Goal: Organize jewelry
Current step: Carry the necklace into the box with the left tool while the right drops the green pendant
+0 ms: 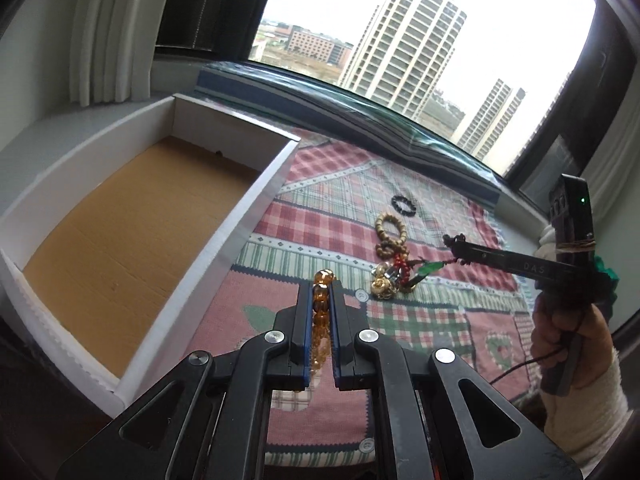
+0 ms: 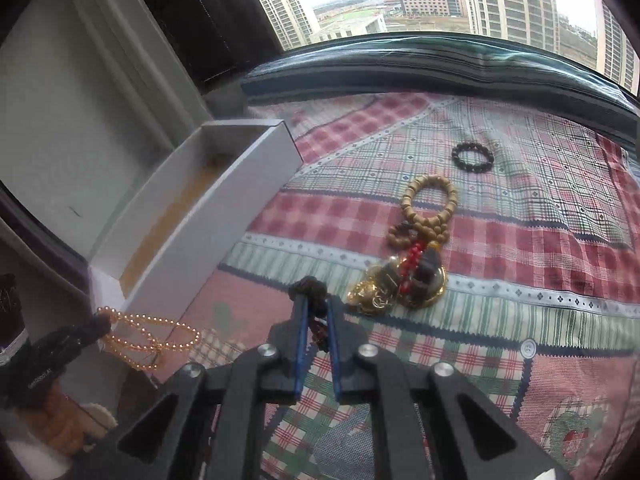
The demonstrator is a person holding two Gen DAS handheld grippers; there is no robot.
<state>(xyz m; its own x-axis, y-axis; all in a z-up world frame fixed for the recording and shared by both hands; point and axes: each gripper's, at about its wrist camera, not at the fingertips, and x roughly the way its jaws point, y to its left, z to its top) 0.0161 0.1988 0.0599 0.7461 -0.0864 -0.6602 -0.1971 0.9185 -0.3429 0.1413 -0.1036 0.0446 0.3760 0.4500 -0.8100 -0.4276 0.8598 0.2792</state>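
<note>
Amber beads [image 1: 320, 304] are pinched between the fingers of the left gripper [image 1: 321, 292], which is pressed together on the strand; the rest of it hangs in thin loops below the tool, seen from the right wrist view as a fine orange chain [image 2: 152, 340] beside the box corner. The right gripper [image 2: 317, 308] is pinched on a dark knotted cord [image 2: 310, 286]; from the left wrist view a red-beaded length with a green pendant [image 1: 434, 267] trails from that cord toward the pile.

Risks from here:
- Dangling amber loops could catch on the near wall of the white box [image 1: 224, 248] if carried across too low.
- The trailing cord appears to run into the heap of gold and red pieces [image 2: 396, 288] (contact cannot be confirmed); lifting may drag neighbouring items along.
- Round, glossy beads offer little grip and may slip out under a jerk.

Remaining jewelry lies on the patchwork cloth [image 2: 520, 240]: a tan wooden bead bracelet [image 2: 432, 204] touching the heap, and a black bead bracelet [image 2: 473, 156] lying apart, nearer the window. The box shows only its brown cardboard floor.
</note>
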